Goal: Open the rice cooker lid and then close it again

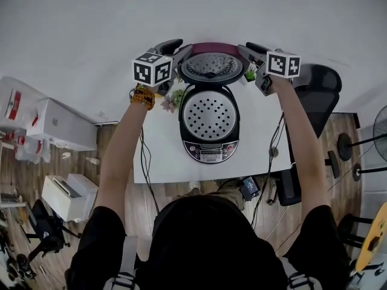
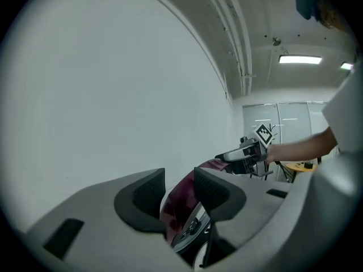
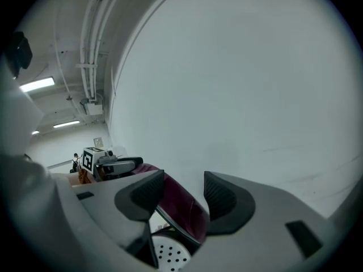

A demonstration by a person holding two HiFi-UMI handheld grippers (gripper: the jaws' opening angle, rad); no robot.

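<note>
The black rice cooker (image 1: 210, 144) stands open on the white table (image 1: 163, 156), and a perforated steel plate (image 1: 208, 115) shows inside it. Its lid (image 1: 211, 67) is up, inner face toward me, maroon rim at the top. My left gripper (image 1: 179, 48) is at the lid's upper left corner and my right gripper (image 1: 247, 48) at its upper right. In the left gripper view the jaws (image 2: 179, 191) straddle the maroon lid edge (image 2: 180, 208) without clearly pressing it. In the right gripper view the jaws (image 3: 184, 194) also straddle the lid (image 3: 181, 208), with a gap at the right pad.
A white wall stands close behind the cooker. Small potted plants sit to the left (image 1: 175, 98) and right (image 1: 250, 74) of the lid. A black chair (image 1: 317, 89) is right of the table; white boxes (image 1: 60, 125) lie on the floor at left. Cables hang off the table's front.
</note>
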